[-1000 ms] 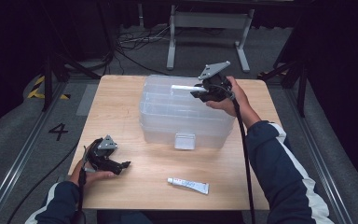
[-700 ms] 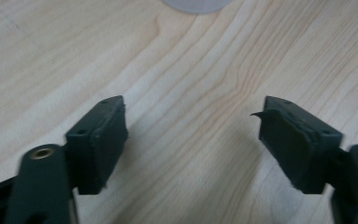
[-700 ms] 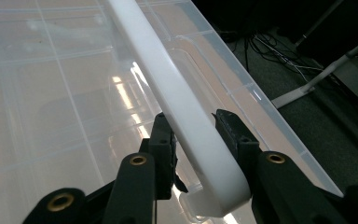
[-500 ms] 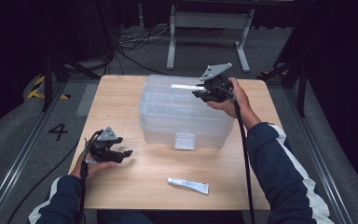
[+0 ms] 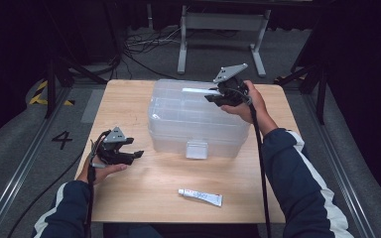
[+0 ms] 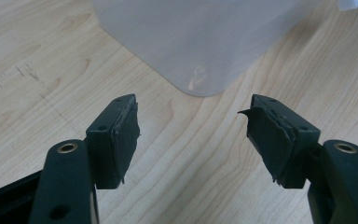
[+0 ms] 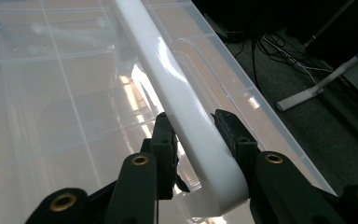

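So the right gripper (image 7: pixel 193 133) is clamped on the white handle (image 7: pixel 177 88) atop the clear box (image 5: pixel 193 119) mid-desk, latch (image 5: pixel 196 149) looks shut, while the left gripper (image 6: pixel 193 135), jaws just narrowing, holds nothing near the left edge, tube (image 5: pixel 201 196) untouched by the front edge

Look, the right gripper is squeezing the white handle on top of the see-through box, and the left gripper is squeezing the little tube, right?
Not quite. The left gripper holds nothing: in the left gripper view its jaws, which have just been closing, stand apart over bare table. The little tube lies untouched near the front edge. The right gripper does squeeze the white handle on the see-through box.
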Action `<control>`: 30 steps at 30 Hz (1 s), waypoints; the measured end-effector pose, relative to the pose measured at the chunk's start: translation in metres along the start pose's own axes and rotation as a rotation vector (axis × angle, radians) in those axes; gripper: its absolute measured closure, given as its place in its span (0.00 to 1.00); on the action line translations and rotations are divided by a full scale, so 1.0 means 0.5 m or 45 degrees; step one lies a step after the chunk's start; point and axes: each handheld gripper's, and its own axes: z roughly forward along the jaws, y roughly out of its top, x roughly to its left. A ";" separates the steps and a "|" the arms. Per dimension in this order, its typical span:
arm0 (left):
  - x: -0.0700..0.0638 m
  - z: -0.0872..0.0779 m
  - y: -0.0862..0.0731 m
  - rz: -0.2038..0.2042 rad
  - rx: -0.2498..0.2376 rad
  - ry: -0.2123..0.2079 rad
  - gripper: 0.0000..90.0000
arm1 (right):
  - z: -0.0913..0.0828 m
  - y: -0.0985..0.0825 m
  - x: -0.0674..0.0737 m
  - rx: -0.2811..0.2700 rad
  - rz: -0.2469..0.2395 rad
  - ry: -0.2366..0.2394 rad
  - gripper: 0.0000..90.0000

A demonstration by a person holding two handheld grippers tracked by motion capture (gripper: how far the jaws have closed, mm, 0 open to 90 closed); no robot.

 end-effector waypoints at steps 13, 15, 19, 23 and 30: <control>-0.008 -0.011 0.039 0.013 -0.083 -0.012 0.41 | -0.001 0.007 -0.008 0.022 0.013 0.018 0.79; -0.006 -0.013 0.044 0.001 -0.097 -0.018 0.42 | -0.001 0.009 -0.010 0.026 0.015 0.019 0.79; -0.010 -0.013 0.054 0.008 -0.110 -0.029 0.45 | -0.002 0.012 -0.013 0.032 0.018 0.024 0.79; -0.015 -0.016 0.066 0.020 -0.133 -0.047 0.48 | -0.003 0.015 -0.016 0.040 0.022 0.026 0.79; -0.019 -0.019 0.080 0.017 -0.154 -0.032 0.52 | -0.009 0.018 -0.027 0.041 0.037 0.021 0.79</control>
